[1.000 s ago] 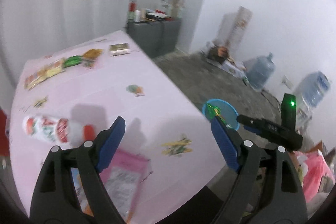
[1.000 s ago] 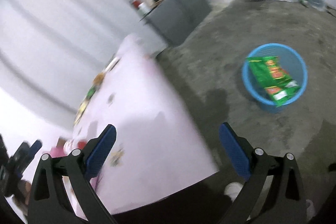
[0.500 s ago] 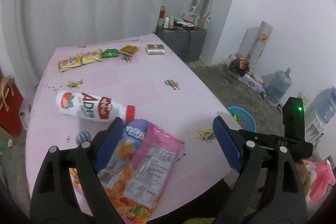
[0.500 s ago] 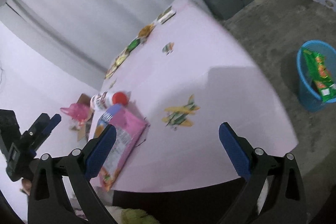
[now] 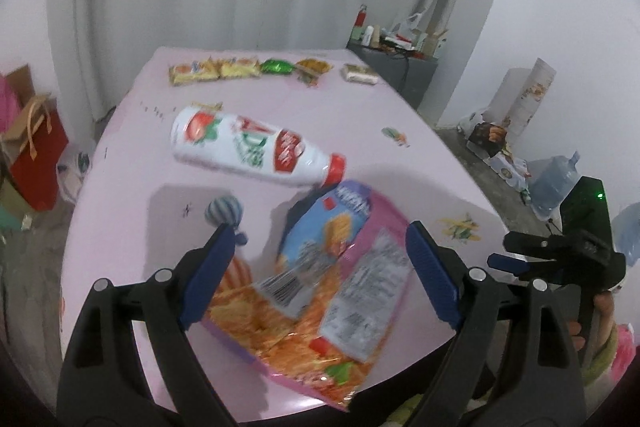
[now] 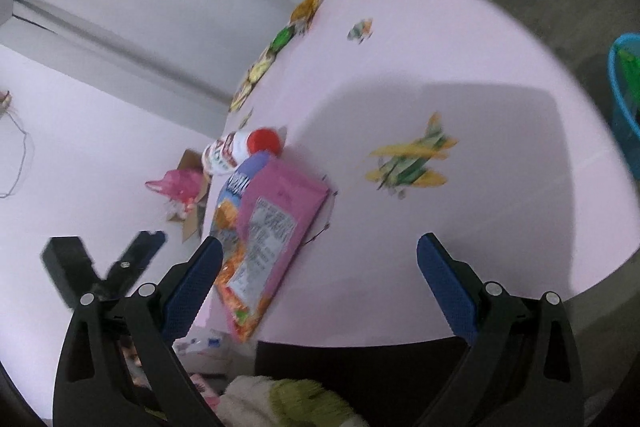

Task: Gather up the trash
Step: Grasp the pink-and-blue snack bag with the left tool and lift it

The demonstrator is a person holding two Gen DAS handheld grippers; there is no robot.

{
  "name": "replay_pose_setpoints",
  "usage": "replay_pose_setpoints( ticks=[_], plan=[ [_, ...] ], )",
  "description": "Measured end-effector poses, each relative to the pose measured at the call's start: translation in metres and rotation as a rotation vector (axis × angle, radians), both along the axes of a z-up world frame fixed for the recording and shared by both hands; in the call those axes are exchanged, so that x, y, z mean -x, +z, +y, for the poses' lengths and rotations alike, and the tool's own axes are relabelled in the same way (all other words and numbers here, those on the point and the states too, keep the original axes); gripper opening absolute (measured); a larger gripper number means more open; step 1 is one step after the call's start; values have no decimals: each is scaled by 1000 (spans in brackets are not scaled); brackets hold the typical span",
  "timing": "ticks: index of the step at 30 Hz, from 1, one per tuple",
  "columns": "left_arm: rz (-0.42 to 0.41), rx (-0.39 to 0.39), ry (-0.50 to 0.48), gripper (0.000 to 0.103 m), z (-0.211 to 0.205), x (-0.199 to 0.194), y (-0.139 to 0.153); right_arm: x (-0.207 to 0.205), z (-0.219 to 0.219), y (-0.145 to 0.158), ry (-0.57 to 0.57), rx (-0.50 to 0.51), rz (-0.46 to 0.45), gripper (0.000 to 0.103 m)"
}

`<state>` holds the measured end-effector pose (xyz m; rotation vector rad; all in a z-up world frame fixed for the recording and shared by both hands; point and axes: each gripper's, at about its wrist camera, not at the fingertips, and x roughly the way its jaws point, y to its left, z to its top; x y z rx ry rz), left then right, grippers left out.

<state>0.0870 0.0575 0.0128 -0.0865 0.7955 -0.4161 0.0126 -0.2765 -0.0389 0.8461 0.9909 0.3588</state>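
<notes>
A pink and orange snack bag (image 5: 320, 287) lies flat near the front edge of the pink table (image 5: 400, 179). My left gripper (image 5: 318, 231) hangs open just above it, with one blue pad on each side and nothing gripped. Behind the bag lies a white bottle (image 5: 256, 151) with a red cap. Small wrappers (image 5: 216, 71) line the far edge. In the right wrist view my right gripper (image 6: 320, 241) is open over bare cloth, with the snack bag (image 6: 272, 227) at its left pad. A blue bin (image 6: 624, 99) holding a green wrapper stands on the floor to the right.
A grey cabinet (image 5: 396, 67) with clutter stands behind the table. Water jugs (image 5: 556, 183) and boxes sit along the right wall. A red paper bag (image 5: 36, 155) stands on the floor at the left. Planes and balloons are printed on the tablecloth (image 6: 408, 159).
Both views swung from the floor and bin toward the table. My left gripper came down over the snack bag, and the bag and bottle now look larger. Both grippers stayed open.
</notes>
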Motion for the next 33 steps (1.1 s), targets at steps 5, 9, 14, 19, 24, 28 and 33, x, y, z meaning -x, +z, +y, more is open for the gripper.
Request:
replay_pose_setpoints(
  ticks=[5, 9, 14, 19, 24, 28, 33],
  plan=[
    [30, 5, -10, 72, 11, -17, -21, -8, 27, -4, 75, -22, 24, 93],
    [69, 4, -66, 72, 11, -32, -34, -13, 46, -10, 113, -7, 52, 87],
    [128, -44, -143, 68, 0, -53, -52, -15, 58, -11, 125, 24, 65, 76],
    [216, -39, -173, 51, -11, -61, -70, -17, 60, -12, 119, 70, 77, 60],
    [264, 46, -180, 36, -24, -52, -80, -19, 49, -17, 88, 55, 88, 47],
    [244, 73, -187, 30, -42, -40, -83, -22, 43, -18, 53, 65, 95, 42],
    [213, 3, -205, 22, -70, -31, -89, -22, 26, -15, -13, 63, 96, 42]
  ],
)
